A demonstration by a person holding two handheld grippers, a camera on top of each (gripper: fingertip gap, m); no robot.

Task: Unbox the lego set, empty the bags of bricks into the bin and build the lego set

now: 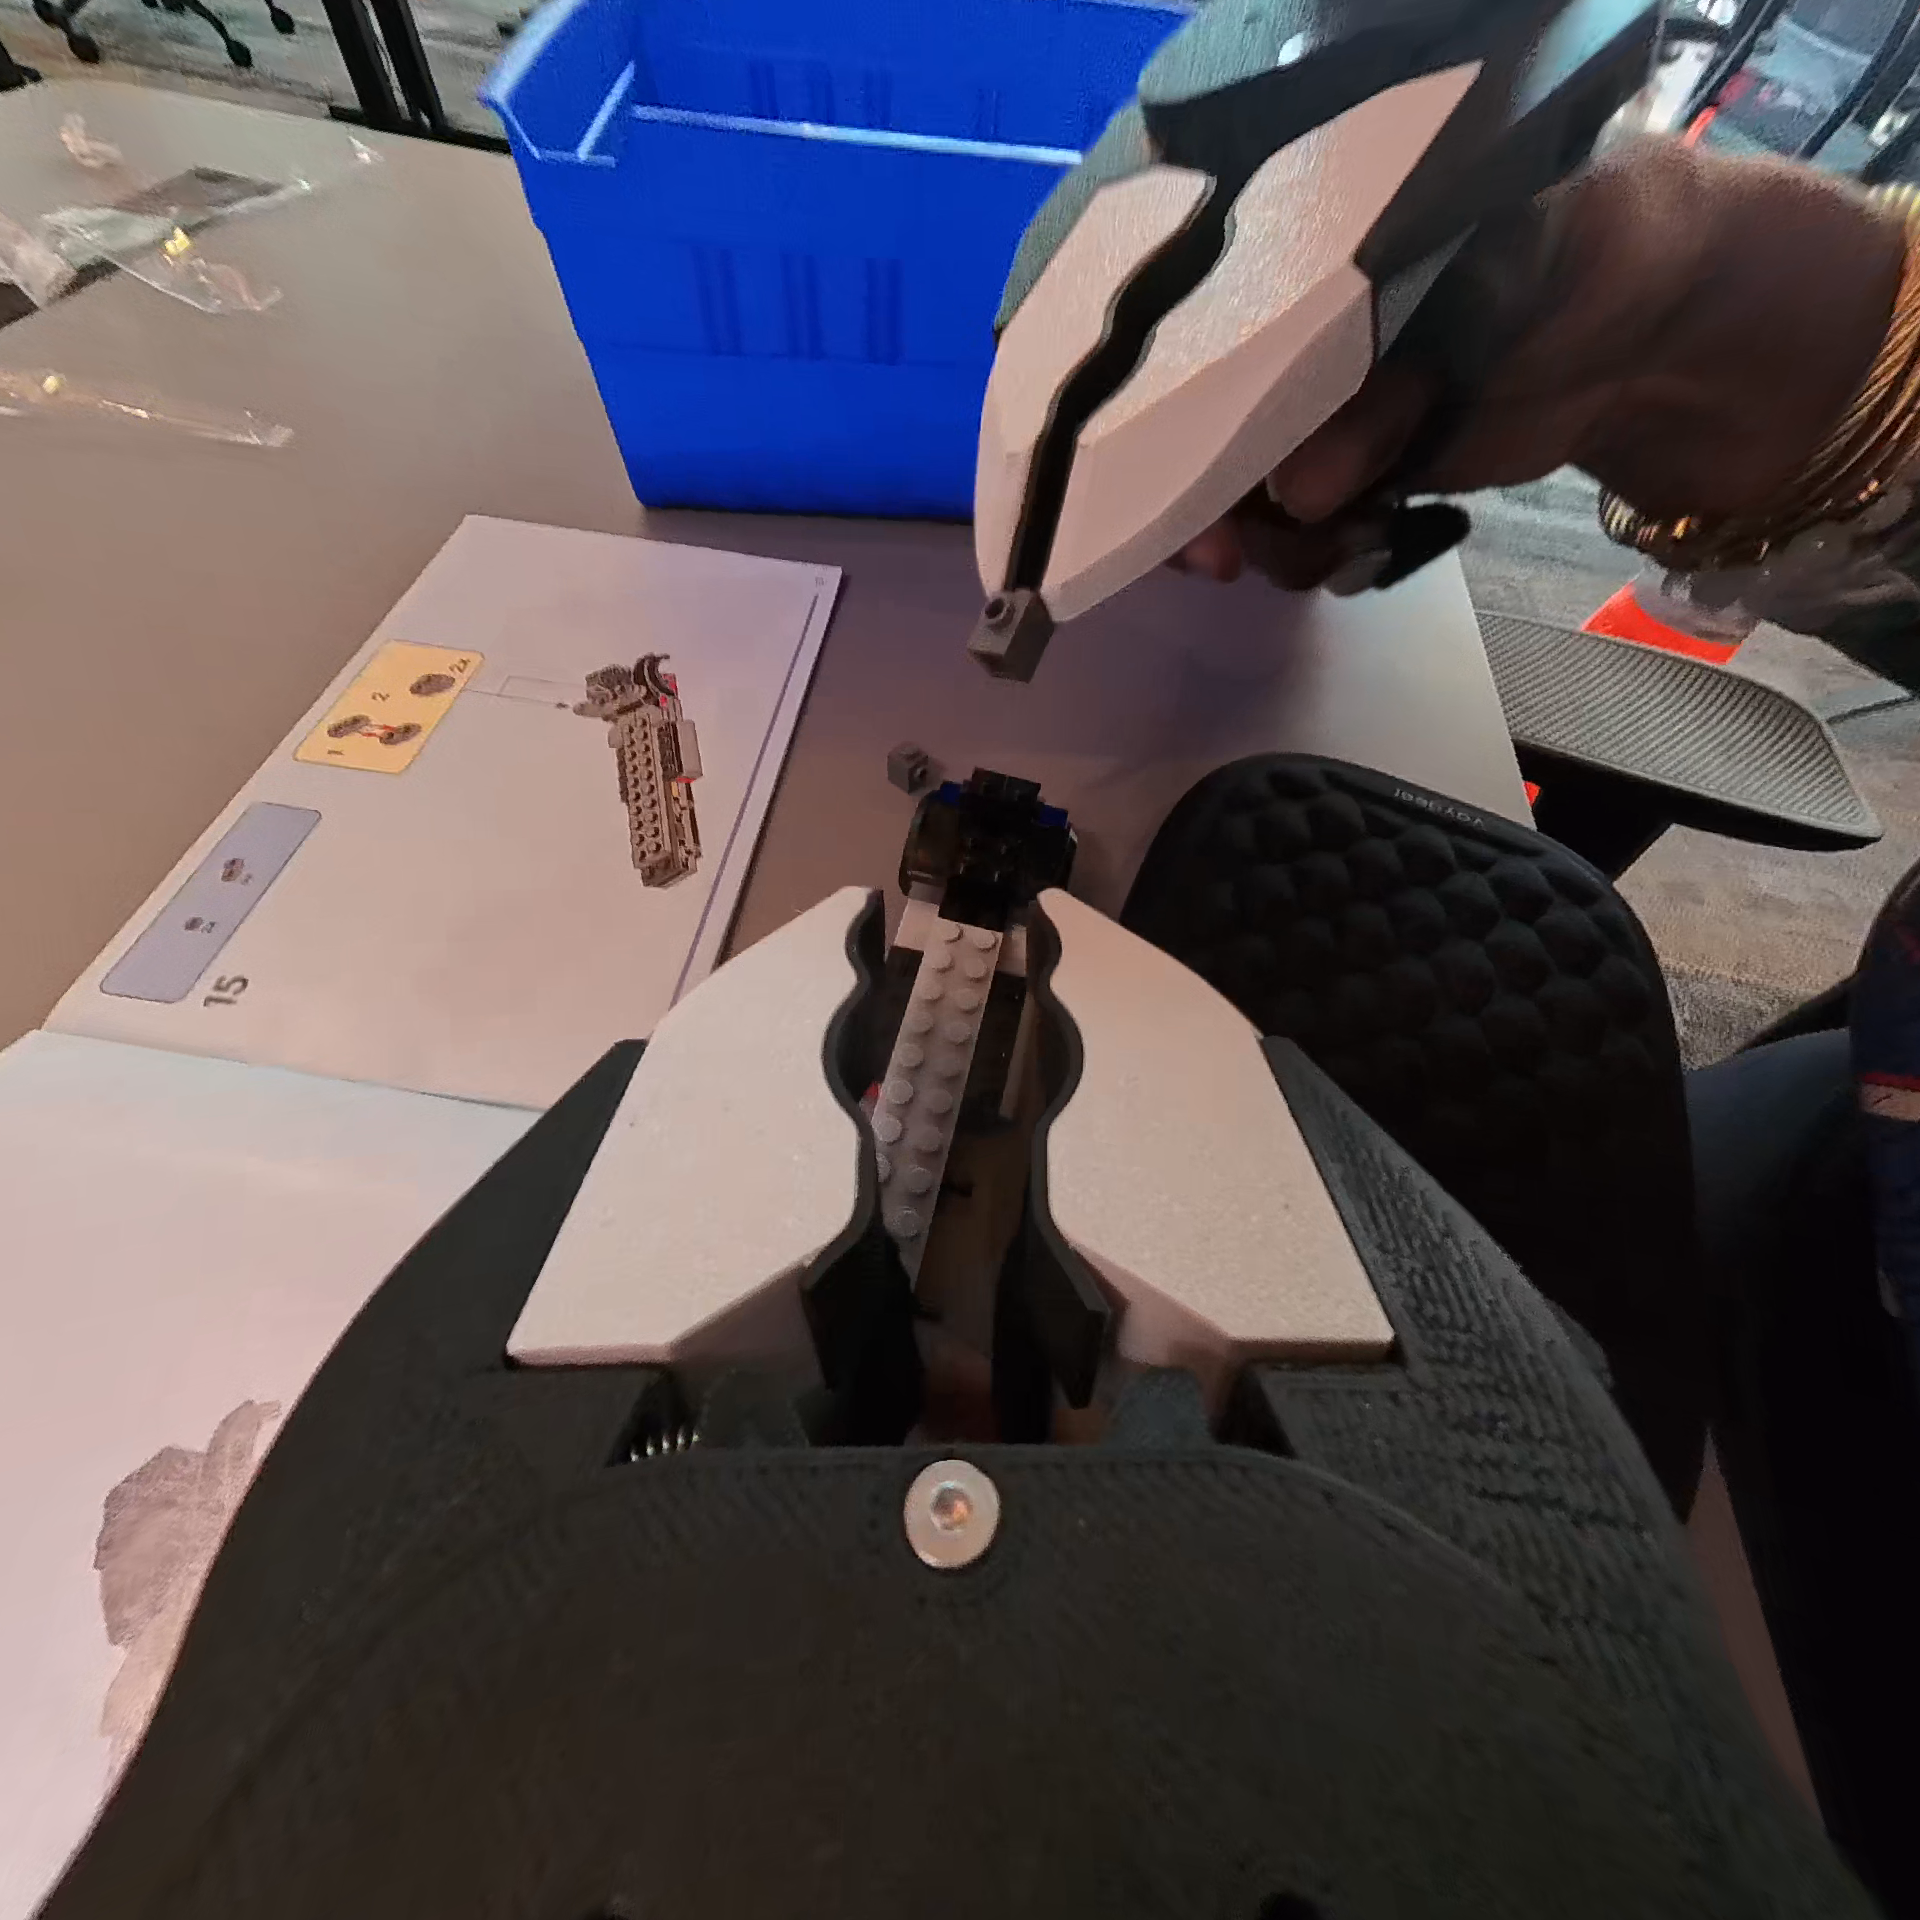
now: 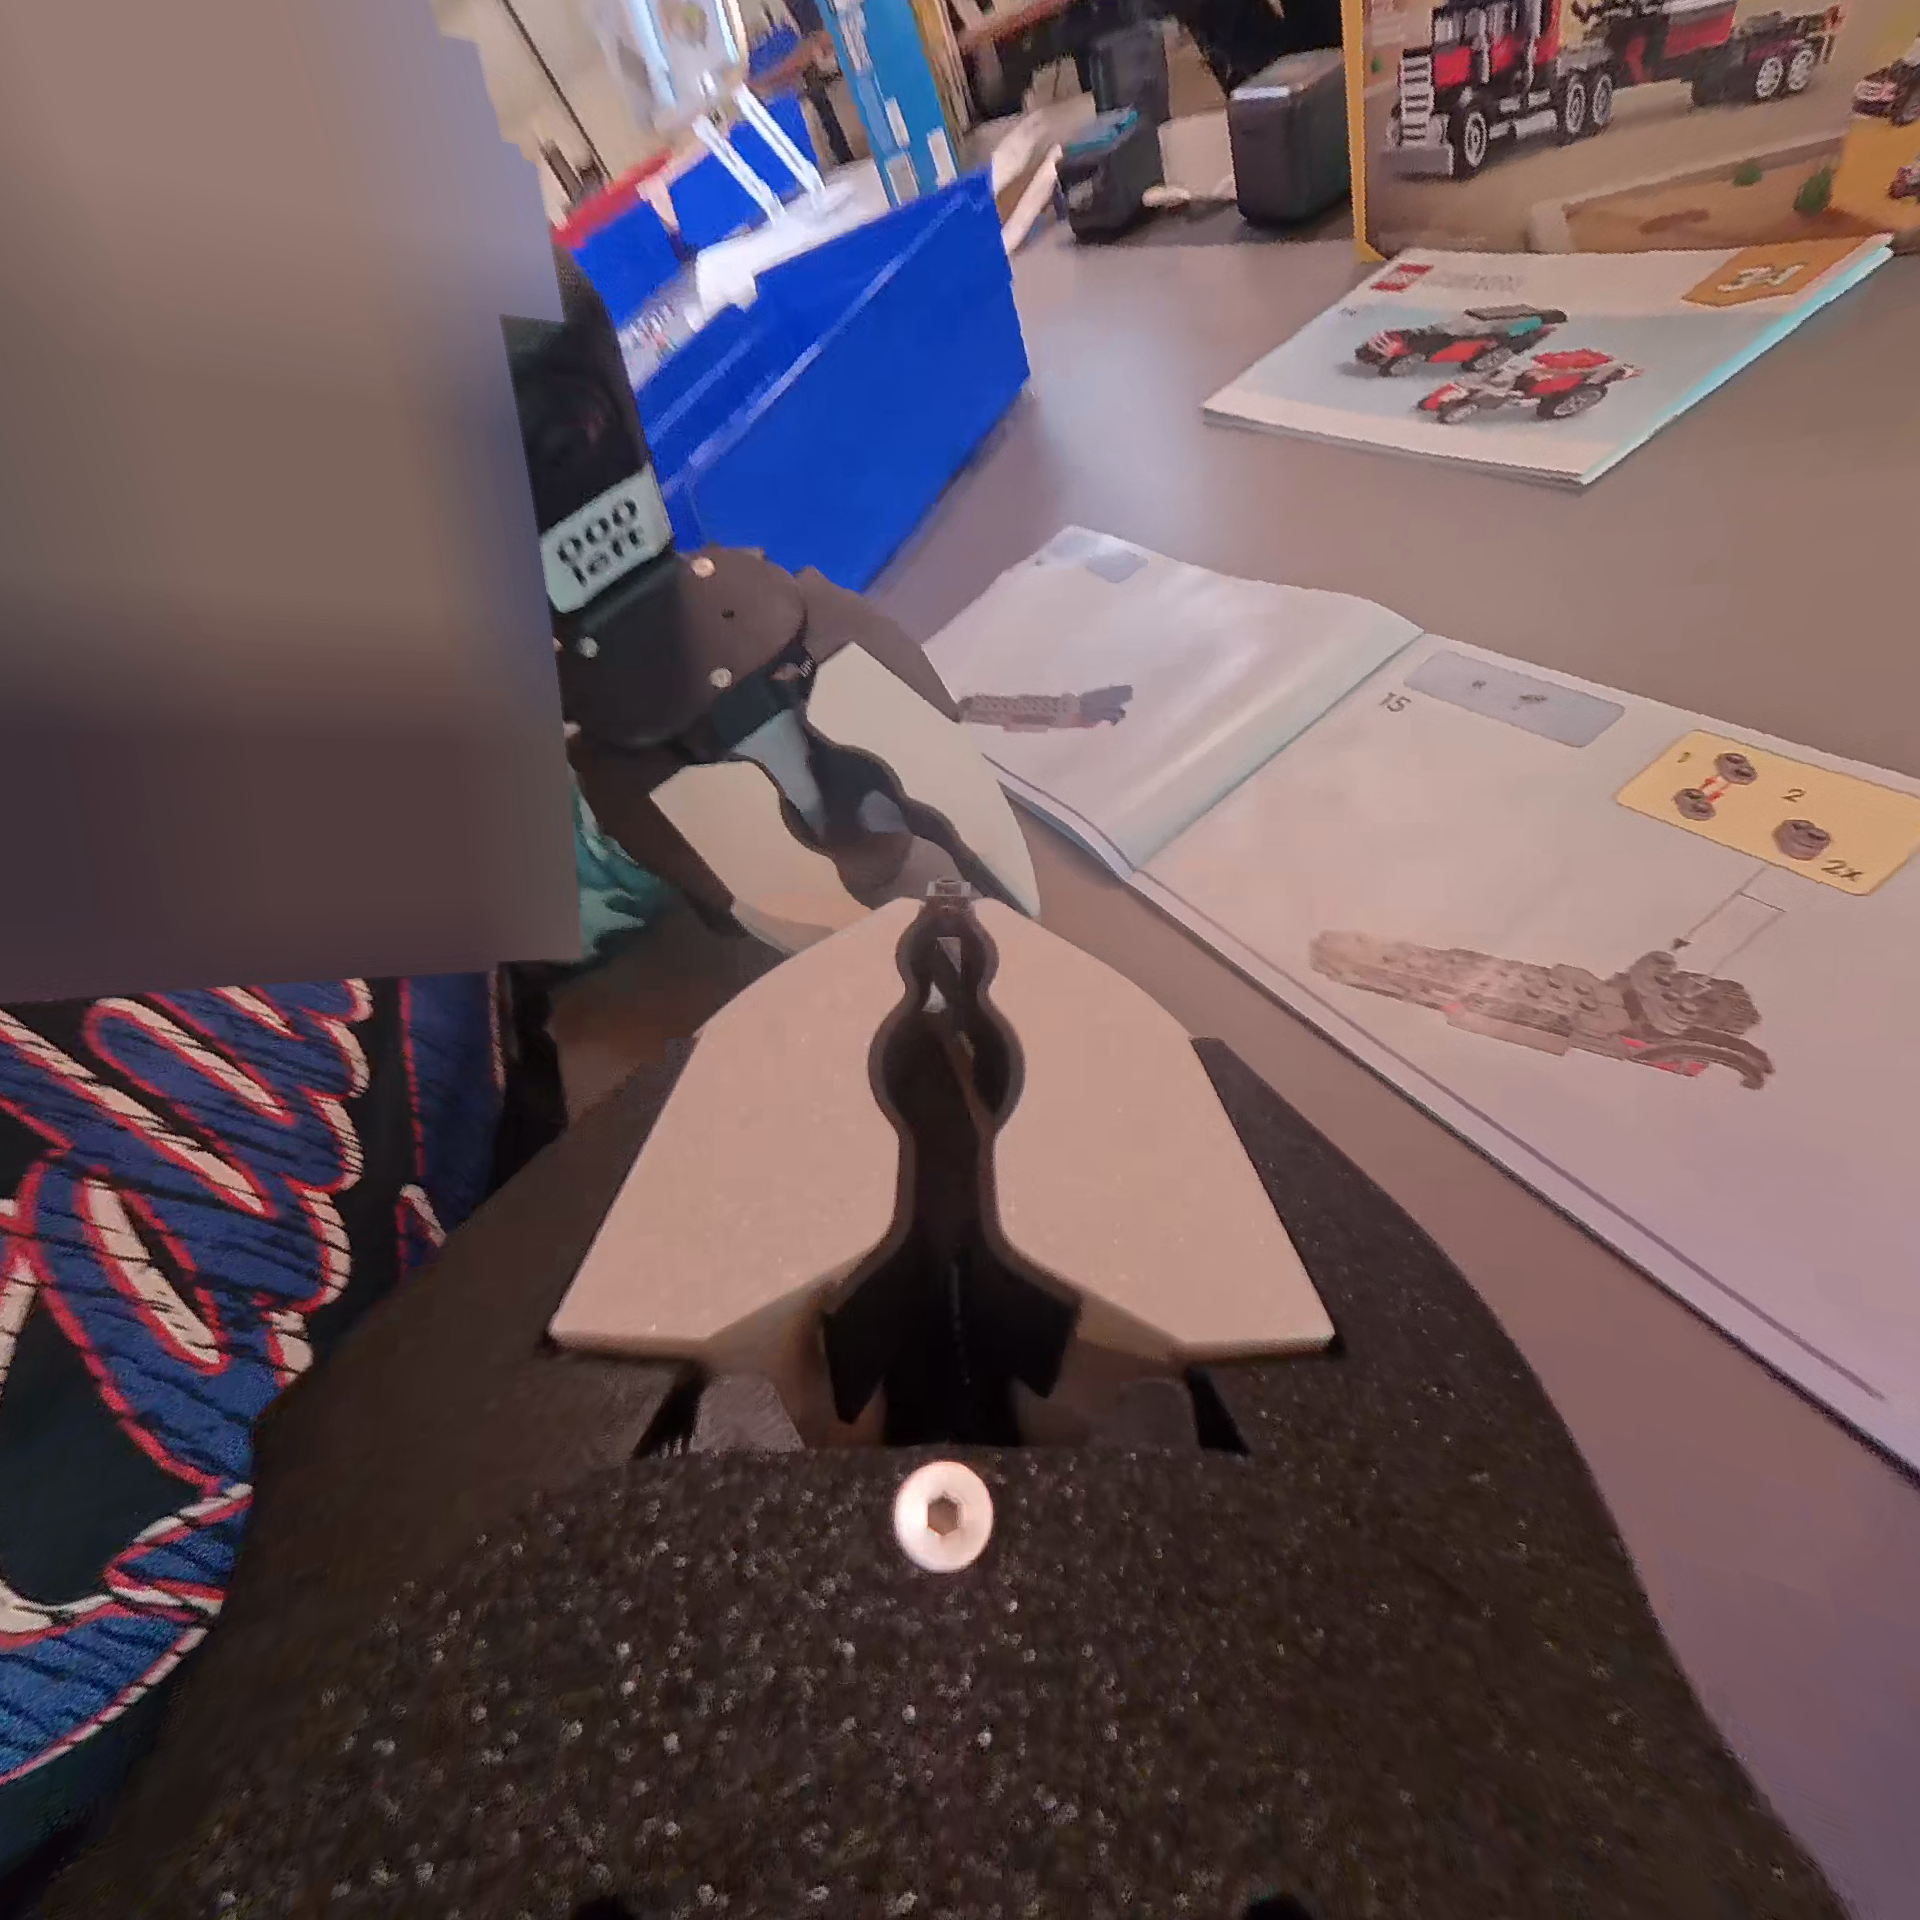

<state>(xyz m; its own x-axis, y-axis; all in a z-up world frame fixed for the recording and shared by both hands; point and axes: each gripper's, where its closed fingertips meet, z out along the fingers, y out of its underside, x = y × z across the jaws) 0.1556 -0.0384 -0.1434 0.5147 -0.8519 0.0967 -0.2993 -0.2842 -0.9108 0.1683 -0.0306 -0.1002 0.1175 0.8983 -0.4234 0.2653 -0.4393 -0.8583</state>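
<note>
The left gripper [image 1: 951, 914] is clamped on the partly built grey-and-black lego model [image 1: 961, 997], held above the counter [image 1: 468, 416] just beside the open instruction booklet [image 1: 499, 831]. The right gripper [image 1: 1023, 613] pinches a small grey brick [image 1: 1010, 634] above the model. Behind the booklet stands the blue bin [image 1: 790, 312]; its contents are hidden. Only the right wrist view shows the lego box [image 2: 1642, 114] and a closed booklet [image 2: 1538, 374]; only the left shows empty clear bags [image 1: 156, 239].

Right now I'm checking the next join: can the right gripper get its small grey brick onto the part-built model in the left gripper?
Probably yes. The right gripper holds the small grey brick just above the part-built model; the model's front end juts past the left gripper, nothing between.
</note>
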